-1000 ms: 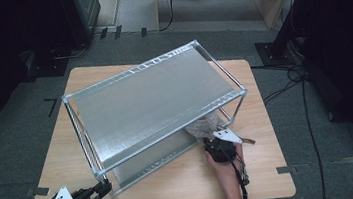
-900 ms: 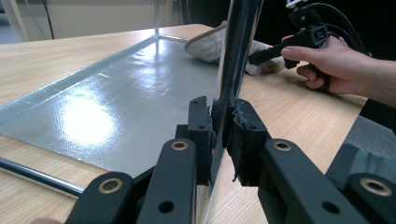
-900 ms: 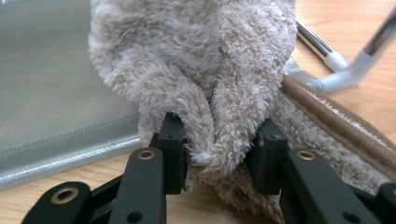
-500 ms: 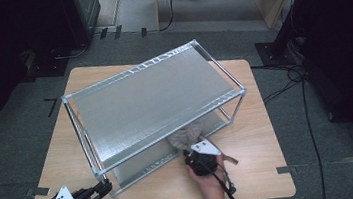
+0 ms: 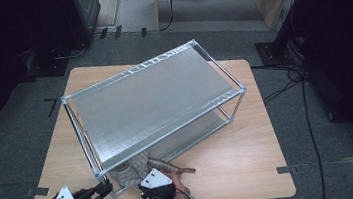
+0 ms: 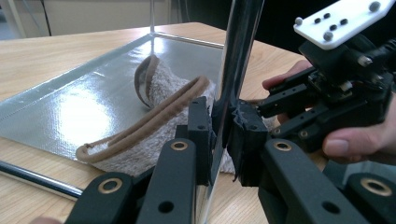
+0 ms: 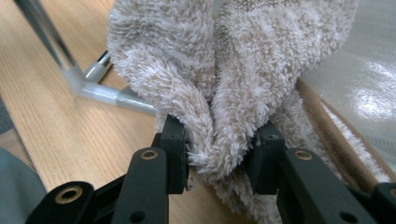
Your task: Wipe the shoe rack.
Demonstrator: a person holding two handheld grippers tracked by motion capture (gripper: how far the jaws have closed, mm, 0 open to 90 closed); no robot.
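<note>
The right gripper (image 7: 219,156) pinches a bunched fold of the fluffy beige towel (image 7: 224,70) (brown-edged), which lies at the near corner of the rack's lower shelf (image 6: 84,102) and partly on the wooden table (image 5: 251,156). The left gripper (image 6: 223,135) is clamped on the shiny corner post (image 6: 236,70) of the metal rack (image 5: 154,102), just beside the towel.

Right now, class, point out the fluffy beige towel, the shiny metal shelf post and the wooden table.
fluffy beige towel (image 7: 243,70), right gripper view, bunched fold.
shiny metal shelf post (image 6: 238,51), left gripper view, upper shaft.
wooden table (image 5: 251,156), high view, bare top.
</note>
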